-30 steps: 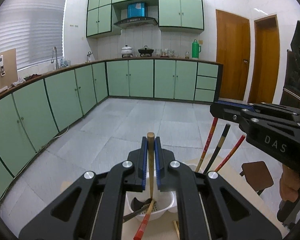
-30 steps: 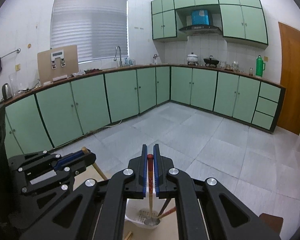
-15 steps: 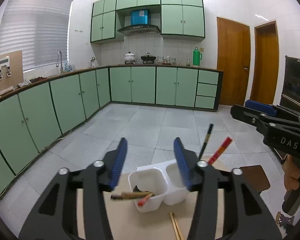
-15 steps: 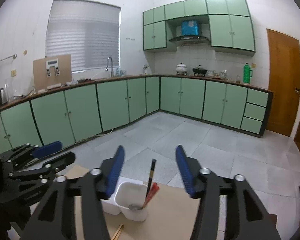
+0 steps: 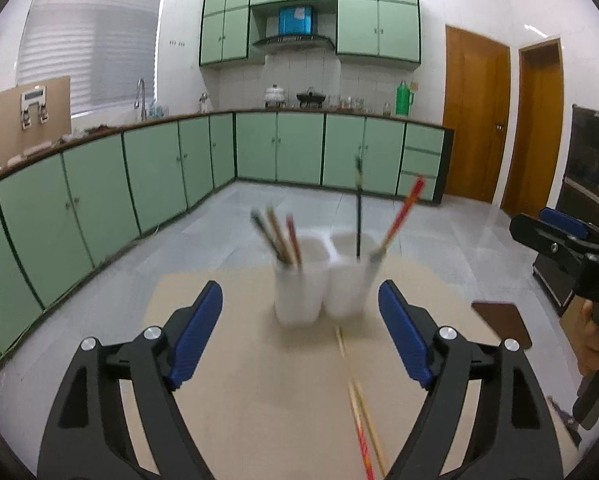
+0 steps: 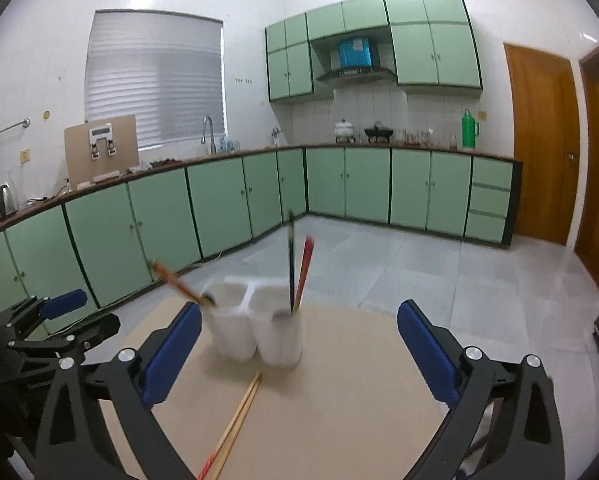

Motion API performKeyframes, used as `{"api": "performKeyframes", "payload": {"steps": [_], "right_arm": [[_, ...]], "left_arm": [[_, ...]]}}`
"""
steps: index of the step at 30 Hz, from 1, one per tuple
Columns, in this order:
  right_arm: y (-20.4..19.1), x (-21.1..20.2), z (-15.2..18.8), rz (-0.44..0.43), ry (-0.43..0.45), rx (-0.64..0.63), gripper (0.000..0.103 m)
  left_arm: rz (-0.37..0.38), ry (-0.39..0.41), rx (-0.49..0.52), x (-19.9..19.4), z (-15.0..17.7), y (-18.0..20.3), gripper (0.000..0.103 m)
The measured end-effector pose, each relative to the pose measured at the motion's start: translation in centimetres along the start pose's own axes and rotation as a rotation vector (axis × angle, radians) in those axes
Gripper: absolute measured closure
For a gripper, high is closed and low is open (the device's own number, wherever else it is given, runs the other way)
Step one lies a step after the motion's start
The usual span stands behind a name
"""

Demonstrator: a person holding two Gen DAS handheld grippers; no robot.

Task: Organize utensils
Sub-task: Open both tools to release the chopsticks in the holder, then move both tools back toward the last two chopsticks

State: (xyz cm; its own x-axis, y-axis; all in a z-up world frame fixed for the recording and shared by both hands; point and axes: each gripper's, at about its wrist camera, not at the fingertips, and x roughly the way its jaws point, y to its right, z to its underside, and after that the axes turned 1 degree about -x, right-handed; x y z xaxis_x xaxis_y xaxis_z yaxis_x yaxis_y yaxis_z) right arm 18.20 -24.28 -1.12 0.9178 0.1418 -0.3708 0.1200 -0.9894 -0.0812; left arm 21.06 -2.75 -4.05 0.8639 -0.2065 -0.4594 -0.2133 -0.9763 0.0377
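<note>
A white two-cup utensil holder [image 5: 319, 292] [image 6: 259, 336] stands on the tan table [image 5: 259, 408]. Its left cup holds several chopsticks [image 5: 277, 236]. In its right cup lean a black chopstick [image 5: 358, 216] [image 6: 291, 260] and a red one [image 5: 401, 212] [image 6: 305, 264]. A loose pair of chopsticks [image 5: 359, 396] [image 6: 239, 412] lies on the table in front of the holder. My left gripper [image 5: 299, 300] and my right gripper [image 6: 299, 312] both hover short of the holder. Their jaws are opening and nothing is between them.
The right gripper [image 5: 559, 240] and a person's hand [image 5: 591, 340] show at the right edge of the left wrist view. A brown stool [image 5: 499, 320] stands beside the table. Green cabinets [image 6: 219, 208] line the far walls across a grey tiled floor.
Both grippers let go of the chopsticks they held over the holder, spread their jaws and drew back. The holder now looks farther away, with those chopsticks standing in it.
</note>
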Motion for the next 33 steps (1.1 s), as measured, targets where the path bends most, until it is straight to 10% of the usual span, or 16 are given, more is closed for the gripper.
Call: {"api": "performKeyframes", "payload": {"steps": [24,33], "right_arm": [[-4.7,-0.2,16.9,0.022,-0.304,0.015,0.007],[-7.7,1.8,19.4,-0.03,-0.421,-0.024,0.034]], "left_arm": [[-0.084,-0.281,0.002,-1.4,15.6,-2.4,0.024],[-0.103,-0.305,-0.008,-1.3,16.9,-3.4,0.024]]}}
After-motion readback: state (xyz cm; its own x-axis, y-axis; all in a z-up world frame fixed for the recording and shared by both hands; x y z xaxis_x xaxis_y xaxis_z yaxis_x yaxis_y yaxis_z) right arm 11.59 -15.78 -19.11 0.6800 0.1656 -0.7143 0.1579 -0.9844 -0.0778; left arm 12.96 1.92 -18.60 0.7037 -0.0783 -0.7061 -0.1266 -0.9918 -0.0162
